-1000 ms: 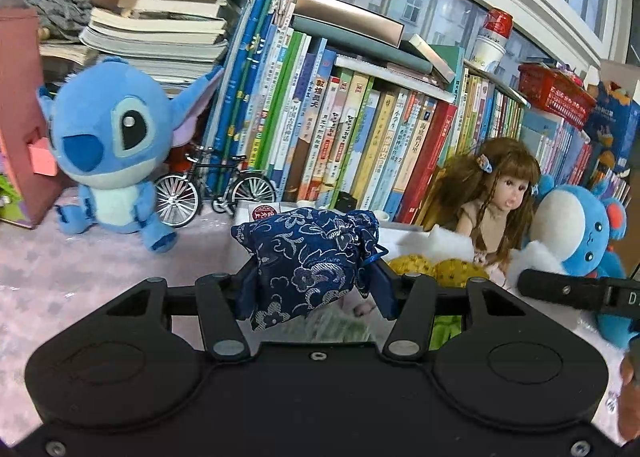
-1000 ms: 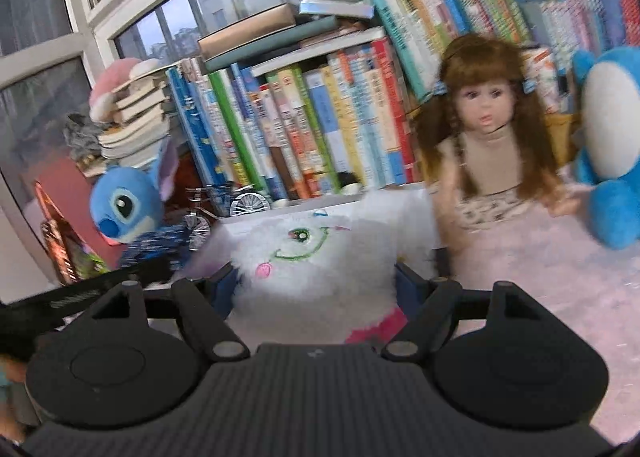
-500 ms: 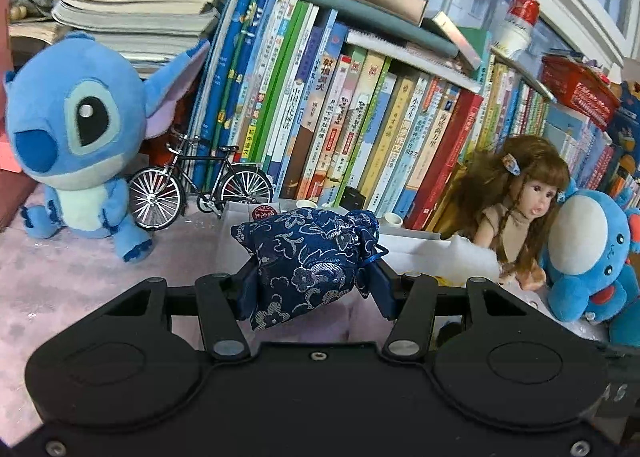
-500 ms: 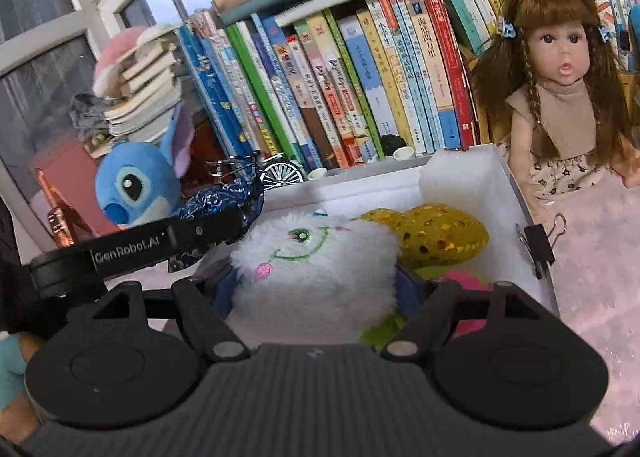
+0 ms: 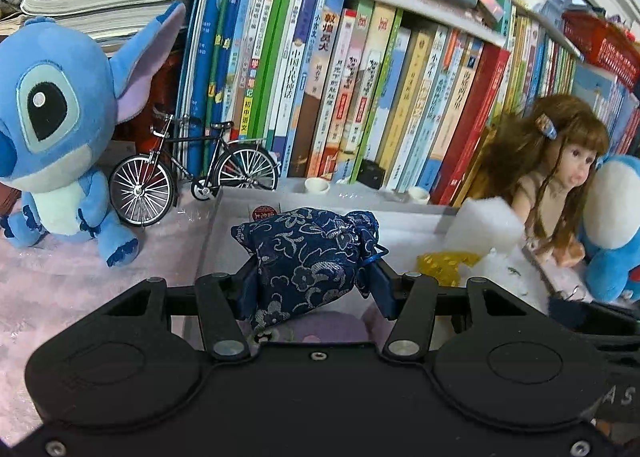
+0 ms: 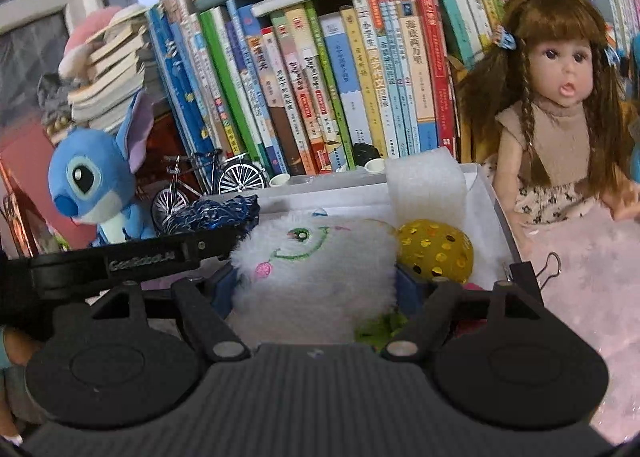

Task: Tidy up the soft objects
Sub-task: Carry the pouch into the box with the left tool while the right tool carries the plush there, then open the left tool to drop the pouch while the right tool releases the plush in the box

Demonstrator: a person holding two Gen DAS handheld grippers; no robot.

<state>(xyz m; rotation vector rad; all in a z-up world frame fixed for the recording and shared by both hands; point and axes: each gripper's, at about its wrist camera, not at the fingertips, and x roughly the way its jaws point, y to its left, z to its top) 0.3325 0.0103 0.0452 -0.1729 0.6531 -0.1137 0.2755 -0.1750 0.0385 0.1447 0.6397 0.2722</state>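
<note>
Both toys (image 6: 316,265) now over box (image 6: 496,213)

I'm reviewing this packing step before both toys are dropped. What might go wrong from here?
1. The left gripper holding the blue brocade pouch and the right gripper holding the white plush converge over the same white box; they may collide.
2. The gold sequin ball and white foam already crowd the box, so the plush may sit proud or spill.
</note>
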